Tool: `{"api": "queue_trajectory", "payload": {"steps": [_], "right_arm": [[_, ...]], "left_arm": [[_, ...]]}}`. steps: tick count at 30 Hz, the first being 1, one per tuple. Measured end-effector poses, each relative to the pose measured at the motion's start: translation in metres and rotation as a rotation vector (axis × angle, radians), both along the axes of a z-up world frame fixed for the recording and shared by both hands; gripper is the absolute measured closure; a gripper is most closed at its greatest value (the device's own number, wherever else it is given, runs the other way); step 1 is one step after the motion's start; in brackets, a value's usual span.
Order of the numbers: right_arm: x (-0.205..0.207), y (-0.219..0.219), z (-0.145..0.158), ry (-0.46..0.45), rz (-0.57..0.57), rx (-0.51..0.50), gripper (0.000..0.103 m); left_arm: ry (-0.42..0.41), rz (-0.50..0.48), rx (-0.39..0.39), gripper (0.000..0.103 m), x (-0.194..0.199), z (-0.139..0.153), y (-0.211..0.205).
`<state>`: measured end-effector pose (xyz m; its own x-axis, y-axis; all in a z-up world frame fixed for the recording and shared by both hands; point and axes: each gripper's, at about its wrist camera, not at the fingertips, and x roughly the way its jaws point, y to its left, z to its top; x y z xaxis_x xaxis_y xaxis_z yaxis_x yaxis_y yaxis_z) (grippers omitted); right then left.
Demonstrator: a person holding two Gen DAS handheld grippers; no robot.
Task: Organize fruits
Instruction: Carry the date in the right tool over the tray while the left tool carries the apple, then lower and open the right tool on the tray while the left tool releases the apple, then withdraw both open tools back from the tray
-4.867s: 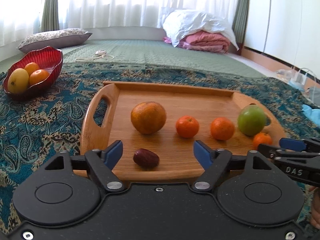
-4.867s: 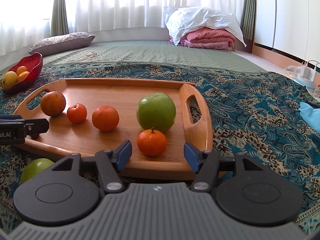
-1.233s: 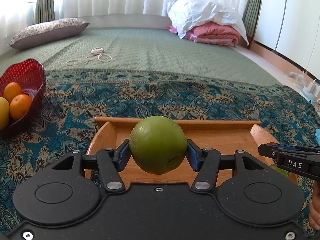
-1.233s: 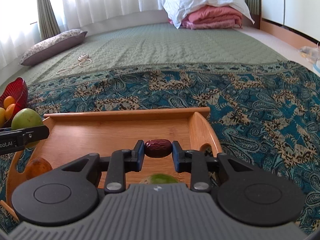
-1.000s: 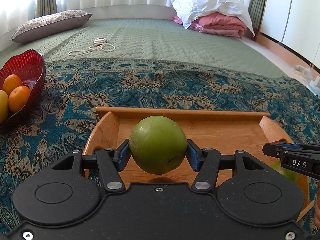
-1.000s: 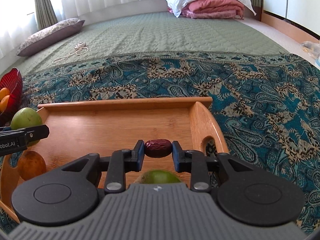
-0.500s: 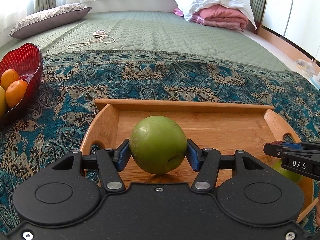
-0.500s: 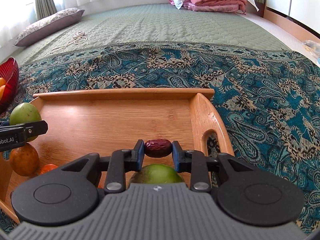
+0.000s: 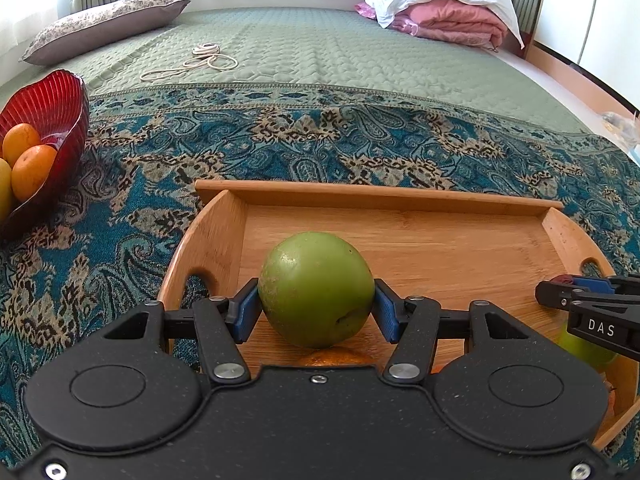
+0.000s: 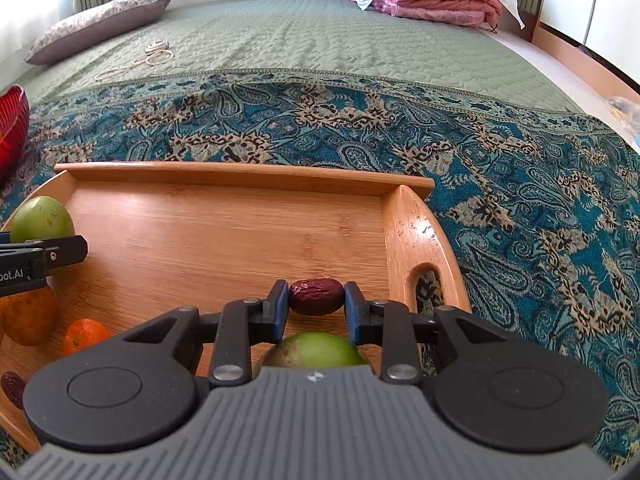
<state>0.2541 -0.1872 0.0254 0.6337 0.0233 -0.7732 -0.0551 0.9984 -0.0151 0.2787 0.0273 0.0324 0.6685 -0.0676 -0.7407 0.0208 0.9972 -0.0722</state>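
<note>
My left gripper [image 9: 316, 310] is shut on a green apple [image 9: 316, 288] and holds it over the left part of the wooden tray [image 9: 400, 240]. My right gripper [image 10: 316, 306] is shut on a dark red date [image 10: 316, 296] above the right part of the tray [image 10: 224, 232], near its right handle. A second green apple [image 10: 316, 350] lies on the tray right under the right gripper. On the tray's left are a large orange [image 10: 30, 318], a small mandarin [image 10: 84, 334] and another date [image 10: 12, 388]. The left gripper with its apple [image 10: 40, 218] also shows in the right wrist view.
A red bowl [image 9: 60, 120] with oranges and a yellow fruit stands on the patterned cloth to the tray's left. A coiled white cable [image 9: 204, 56], a pillow [image 9: 104, 26] and folded bedding [image 9: 444, 16] lie on the green quilt behind.
Both grippers have lowered and tilted down toward the tray with their fruit still held. More of the fruit lying on the tray has come into view under them.
</note>
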Motion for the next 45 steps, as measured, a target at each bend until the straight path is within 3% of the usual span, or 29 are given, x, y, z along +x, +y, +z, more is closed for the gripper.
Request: {"api": "queue_trajectory", "payload": {"steps": [15, 19, 26, 35, 45], "right_arm": [[0.004, 0.002, -0.002, 0.01, -0.002, 0.003, 0.066], [0.003, 0.0, -0.002, 0.008, -0.004, 0.024, 0.054], [-0.006, -0.004, 0.006, -0.029, -0.005, 0.066, 0.046], [-0.042, -0.007, 0.029, -0.15, 0.012, 0.074, 0.024], [-0.097, -0.006, 0.046, -0.314, 0.008, 0.052, 0.014]], "left_arm": [[0.009, 0.006, -0.008, 0.047, 0.002, -0.004, 0.002], [0.003, 0.013, -0.013, 0.047, 0.0, -0.002, 0.003], [-0.077, -0.007, 0.025, 0.025, -0.015, 0.015, 0.003], [-0.161, 0.004, 0.045, 0.015, -0.052, 0.034, 0.007], [-0.217, -0.018, 0.024, 0.01, -0.109, 0.043, 0.005]]}}
